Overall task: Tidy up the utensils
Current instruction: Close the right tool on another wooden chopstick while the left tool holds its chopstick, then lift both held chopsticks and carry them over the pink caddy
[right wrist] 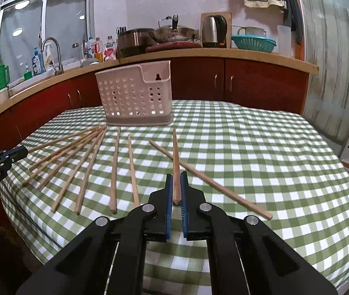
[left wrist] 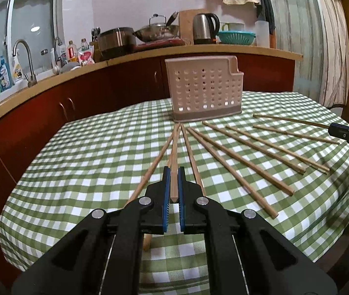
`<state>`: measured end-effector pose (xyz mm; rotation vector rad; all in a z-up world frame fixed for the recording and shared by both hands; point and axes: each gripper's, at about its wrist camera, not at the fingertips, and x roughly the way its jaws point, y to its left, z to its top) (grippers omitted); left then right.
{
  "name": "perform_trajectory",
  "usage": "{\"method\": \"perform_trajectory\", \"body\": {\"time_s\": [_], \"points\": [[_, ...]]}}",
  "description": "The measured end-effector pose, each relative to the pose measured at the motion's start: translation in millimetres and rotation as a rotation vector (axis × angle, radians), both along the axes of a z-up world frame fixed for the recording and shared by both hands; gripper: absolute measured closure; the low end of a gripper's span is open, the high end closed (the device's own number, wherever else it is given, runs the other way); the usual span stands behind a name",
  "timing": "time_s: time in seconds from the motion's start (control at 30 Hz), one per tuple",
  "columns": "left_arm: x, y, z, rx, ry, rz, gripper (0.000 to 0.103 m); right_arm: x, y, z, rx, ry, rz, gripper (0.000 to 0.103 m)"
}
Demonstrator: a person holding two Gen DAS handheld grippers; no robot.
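Note:
Several wooden chopsticks (left wrist: 243, 162) lie fanned on the green checked tablecloth (left wrist: 88, 152), their tips pointing at a beige perforated utensil holder (left wrist: 205, 91). My left gripper (left wrist: 174, 172) is shut on one chopstick (left wrist: 174, 152) near its thick end. My right gripper (right wrist: 176, 175) is shut on another chopstick (right wrist: 175, 157), which crosses over a loose one (right wrist: 211, 182). The holder (right wrist: 136, 95) also stands upright in the right wrist view. Each gripper shows in the other's view, the right one (left wrist: 331, 128) at the far right and the left one (right wrist: 25, 150) at the far left.
Behind the table runs a red-cabinet kitchen counter (left wrist: 135, 56) with a sink tap (left wrist: 25, 59), bottles, pots, a kettle (left wrist: 205, 28) and a teal colander (left wrist: 237, 36). The table edge (left wrist: 14, 196) drops off at the left and in front.

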<state>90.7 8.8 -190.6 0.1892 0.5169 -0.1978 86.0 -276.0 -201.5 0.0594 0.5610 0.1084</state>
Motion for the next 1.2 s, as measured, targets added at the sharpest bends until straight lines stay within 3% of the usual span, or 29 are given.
{"method": "perform_trajectory", "body": {"time_s": [0.63,1.2], "points": [[-10.5,2.4,53.2,-0.026,-0.142,0.027,0.096,-11.1,13.6,54.4,0.013,-0.119,0.016,0.096],[9.2,4.6,93.9,-0.063,-0.188,0.03,0.096,3.7,17.6,87.9,0.046,-0.172,0.035,0.096]]}}
